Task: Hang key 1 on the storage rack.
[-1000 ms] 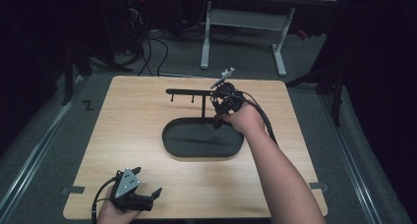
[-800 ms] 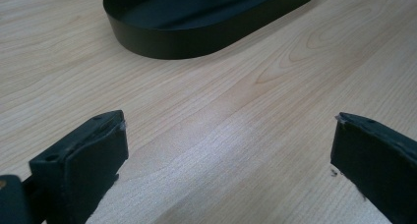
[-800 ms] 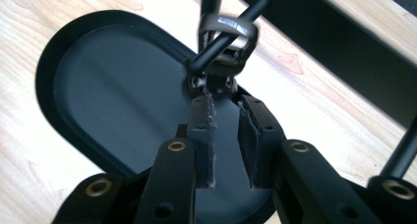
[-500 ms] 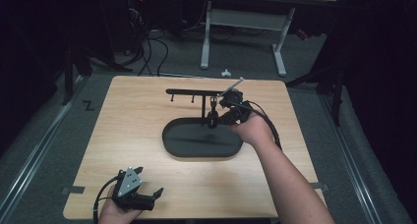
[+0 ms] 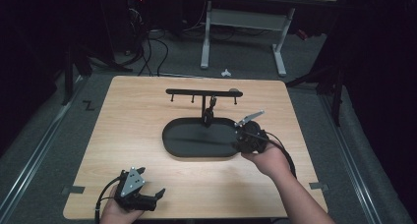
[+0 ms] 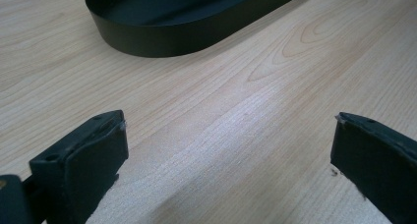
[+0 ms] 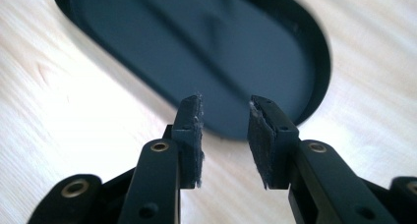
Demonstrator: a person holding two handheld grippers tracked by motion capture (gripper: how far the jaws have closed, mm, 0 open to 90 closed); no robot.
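high view: the right gripper [image 5: 244, 137] sits at the right end of the black oval tray [image 5: 182, 146] in mid frame, its jaws hidden; the left gripper [image 5: 147, 198] rests at the lower left.
left gripper view: jaws spread wide, empty, the tray [image 6: 162, 40] cut off at the top.
right gripper view: the right gripper [image 7: 225, 135] has just been opening, with nothing between its jaws; the tray [image 7: 162, 42] is blurred.

A light wooden table [image 5: 147, 135] carries 1 black oval tray [image 5: 182, 146] with a hook stand [image 5: 203, 93].
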